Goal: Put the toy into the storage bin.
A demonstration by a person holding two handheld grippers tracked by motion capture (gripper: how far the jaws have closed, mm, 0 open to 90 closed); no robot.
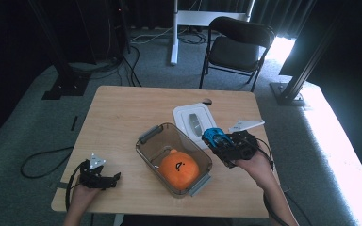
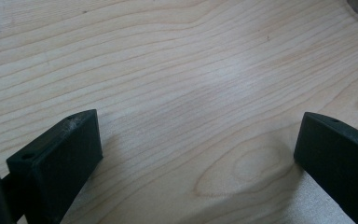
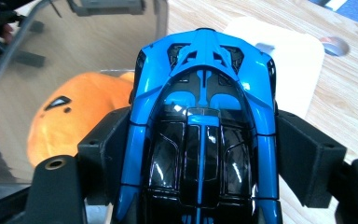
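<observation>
The orange plush toy (image 1: 179, 169) already lies inside the clear plastic storage box (image 1: 146, 153), toward the box's 5 o'clock corner, so that part looks done. What I judge is left: getting the blue toy car (image 1: 212, 136) into the same box, then fitting the white lid (image 1: 184, 115), which lies flat on the wooden table (image 1: 118, 113) just beyond the box at its 1 o'clock side.

My right gripper (image 1: 219, 142) pinches the car across its body: in the right gripper view the two black jaws press on either flank of the blue toy car (image 3: 203, 135), with its pointed end aimed away from me. From above, the car hangs at the box's 3 o'clock rim, partly over the lid's near edge, not yet inside.

My left gripper (image 1: 108, 179) rests near the table's 7 o'clock corner, well apart from the box. Its jaws stand spread wide with nothing between them but bare wood grain, holding and touching nothing.
</observation>
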